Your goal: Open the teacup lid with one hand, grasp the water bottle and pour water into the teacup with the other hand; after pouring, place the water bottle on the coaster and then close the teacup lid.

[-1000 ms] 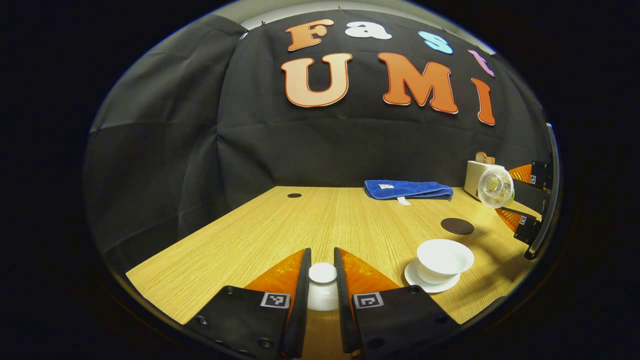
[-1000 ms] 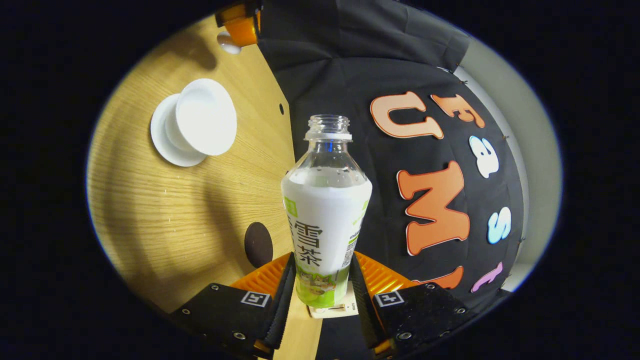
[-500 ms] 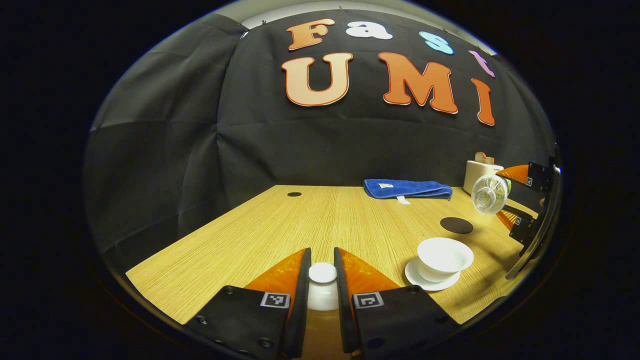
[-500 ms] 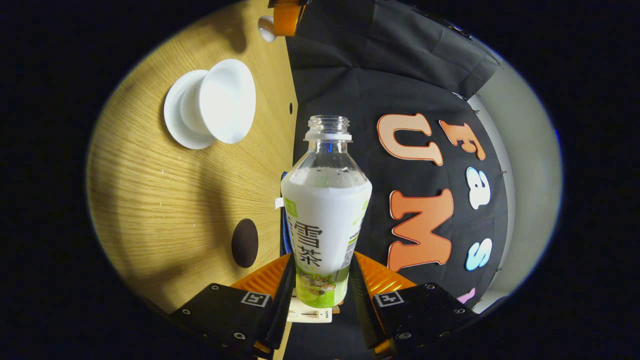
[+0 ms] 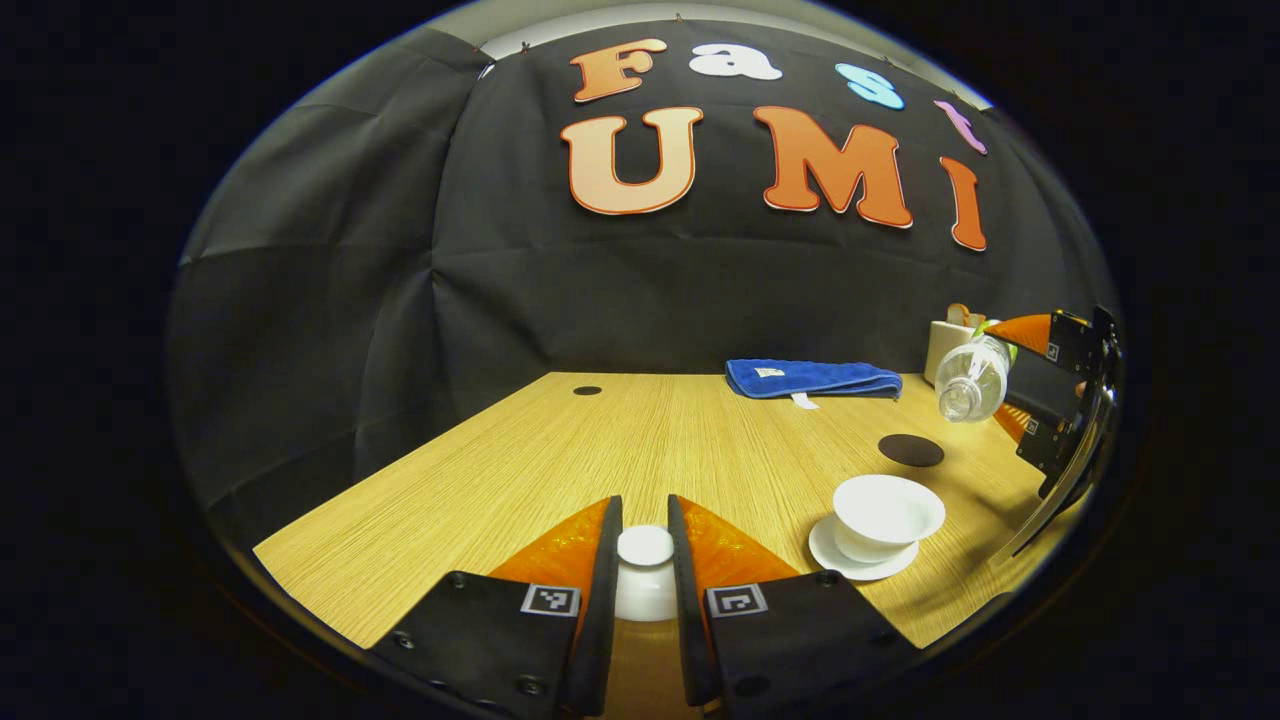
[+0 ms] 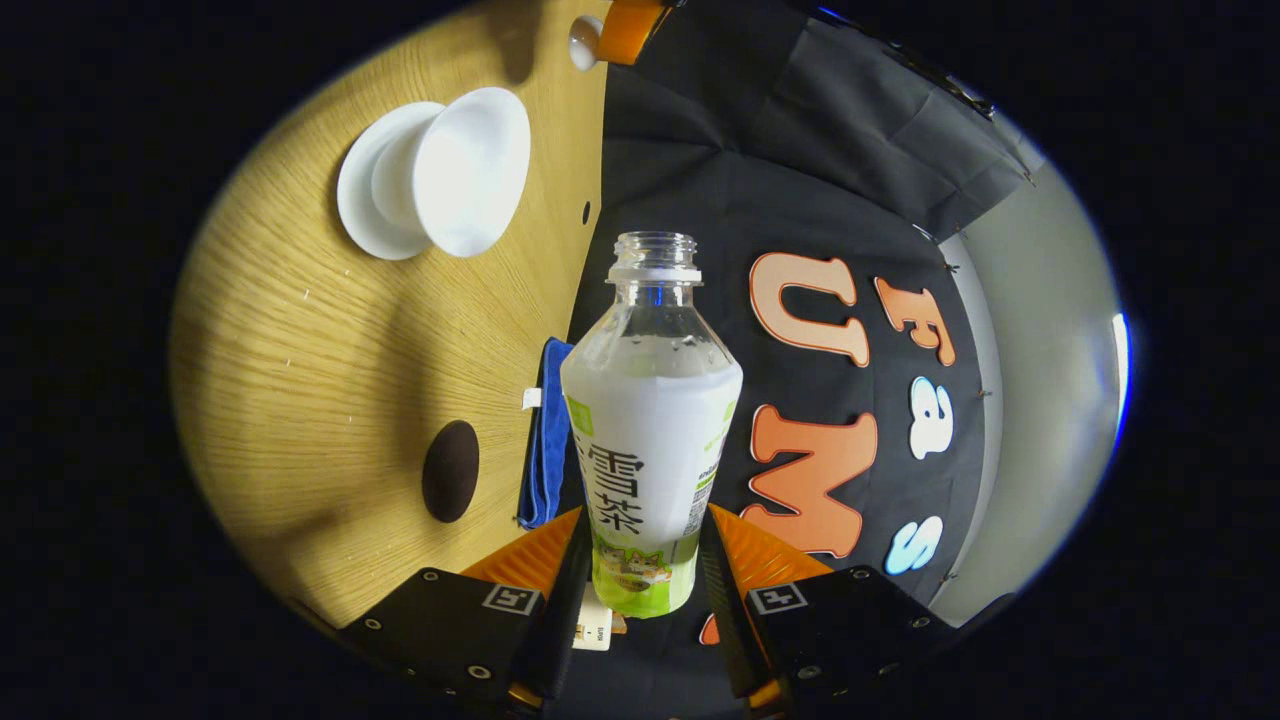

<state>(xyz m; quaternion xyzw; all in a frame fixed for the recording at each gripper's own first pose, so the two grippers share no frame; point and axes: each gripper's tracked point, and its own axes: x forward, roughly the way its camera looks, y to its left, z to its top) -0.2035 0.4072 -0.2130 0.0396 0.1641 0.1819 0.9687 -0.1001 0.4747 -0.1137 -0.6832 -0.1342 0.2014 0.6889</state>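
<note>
While the left gripper [image 5: 645, 560] is pinching the white teacup lid [image 5: 645, 572] between its two jaws, low over the near part of the wooden bench [image 5: 560, 450], the right gripper [image 6: 640, 570] is clamping the water bottle [image 6: 650, 440] near its base, both jaws pressing on the sides.

In the right gripper view the bottle is showing a clear neck with an uncapped threaded mouth, droplets clinging inside the shoulder, and a white wrap label with dark characters and a green band at the bottom. The bench is standing on edge in that view, so the bottle is lying tipped over, its mouth pointing toward the side where the teacup [image 6: 465, 170] is sitting. In the left gripper view the bottle is hanging in the air at the far right, mouth tilted downward, above the bench and beyond the cup, not over it.

The teacup is a plain white bowl with a flared rim, uncovered, resting on a white saucer [image 6: 365, 205]. Whether anything is inside it I cannot tell. A dark round coaster [image 5: 910, 450] is lying just behind the cup, bare. A folded blue cloth [image 5: 812, 378] is lying at the back of the bench against the booth wall, and a pale box-like thing [image 5: 945, 345] is sitting beside it, partly hidden by the bottle.
</note>
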